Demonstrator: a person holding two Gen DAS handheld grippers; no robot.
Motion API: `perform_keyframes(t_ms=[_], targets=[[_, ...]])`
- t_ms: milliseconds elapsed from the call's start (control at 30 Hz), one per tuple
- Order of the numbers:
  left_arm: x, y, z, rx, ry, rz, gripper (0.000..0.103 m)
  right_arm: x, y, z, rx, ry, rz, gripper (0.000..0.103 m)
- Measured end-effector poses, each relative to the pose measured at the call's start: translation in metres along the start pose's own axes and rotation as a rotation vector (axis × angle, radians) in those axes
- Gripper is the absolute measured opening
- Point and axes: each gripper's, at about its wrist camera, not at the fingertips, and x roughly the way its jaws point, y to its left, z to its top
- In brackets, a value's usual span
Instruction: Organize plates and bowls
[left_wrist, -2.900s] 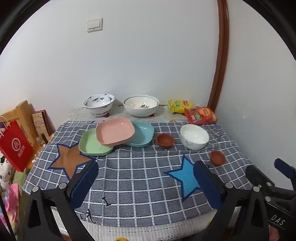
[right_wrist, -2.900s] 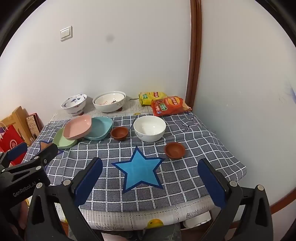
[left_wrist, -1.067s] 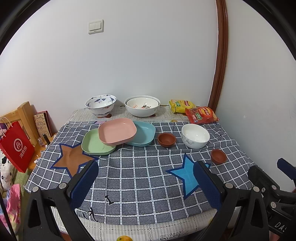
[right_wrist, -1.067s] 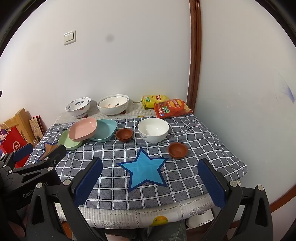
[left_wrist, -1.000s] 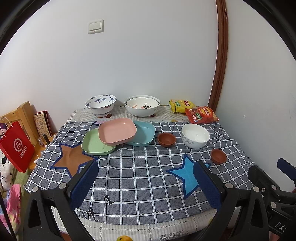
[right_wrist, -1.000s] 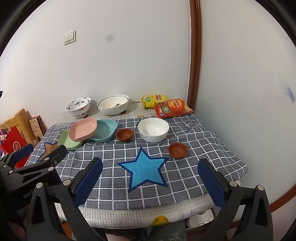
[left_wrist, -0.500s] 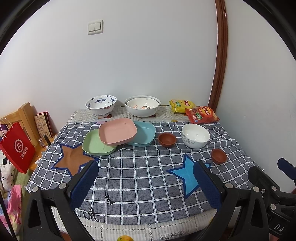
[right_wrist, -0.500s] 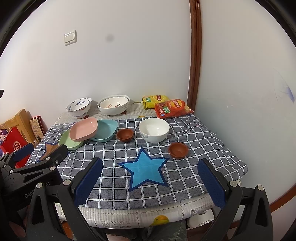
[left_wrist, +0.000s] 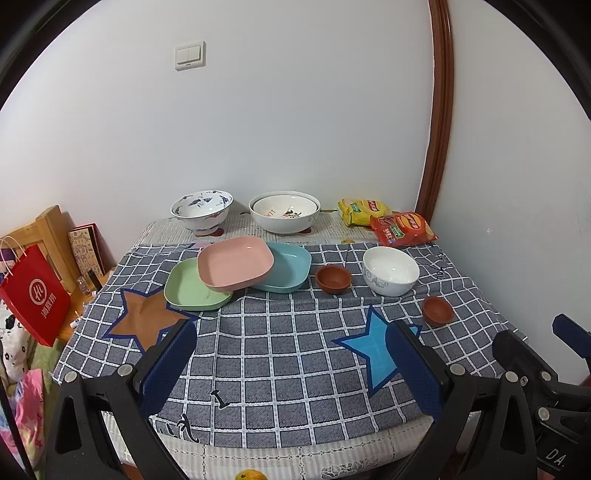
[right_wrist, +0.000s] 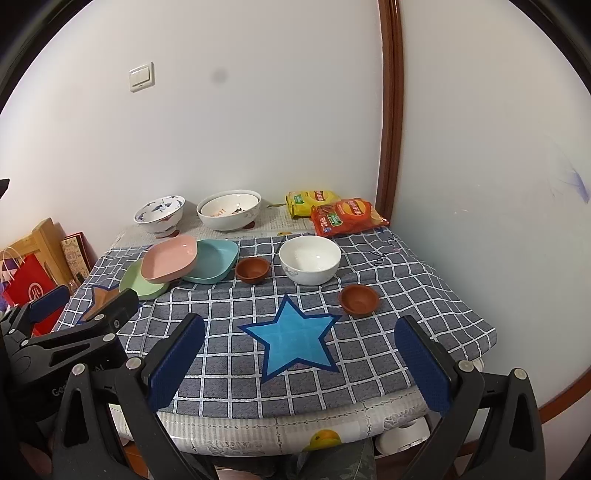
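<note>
A pink plate (left_wrist: 235, 261) leans on a green plate (left_wrist: 188, 287) and a blue plate (left_wrist: 286, 266) at the table's left middle. To their right sit a small brown bowl (left_wrist: 333, 278), a white bowl (left_wrist: 390, 270) and a second brown bowl (left_wrist: 437, 311). At the back stand a blue-patterned bowl (left_wrist: 201, 211) and a large white bowl (left_wrist: 284, 211). My left gripper (left_wrist: 291, 363) is open over the near table edge, holding nothing. My right gripper (right_wrist: 301, 360) is open above the blue star, also holding nothing; its view shows the pink plate (right_wrist: 169, 258) and white bowl (right_wrist: 310, 259).
Yellow and red snack bags (left_wrist: 386, 220) lie at the back right by a brown door frame. A red paper bag (left_wrist: 35, 293) and wooden shelf stand left of the table. The checked cloth (left_wrist: 280, 354) covers the table, with walls behind and right.
Both grippers have drawn back and risen a little from the table since the earliest frames. The dishes have not moved.
</note>
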Motion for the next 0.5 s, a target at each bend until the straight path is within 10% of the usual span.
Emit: perform_keyframes(t_ms=[500], targets=[[0.006,0.006,0.008,0.006,-0.007,-0.009,0.103,0.012,0.004,0.004,0.001,0.007,0.011,0.101]])
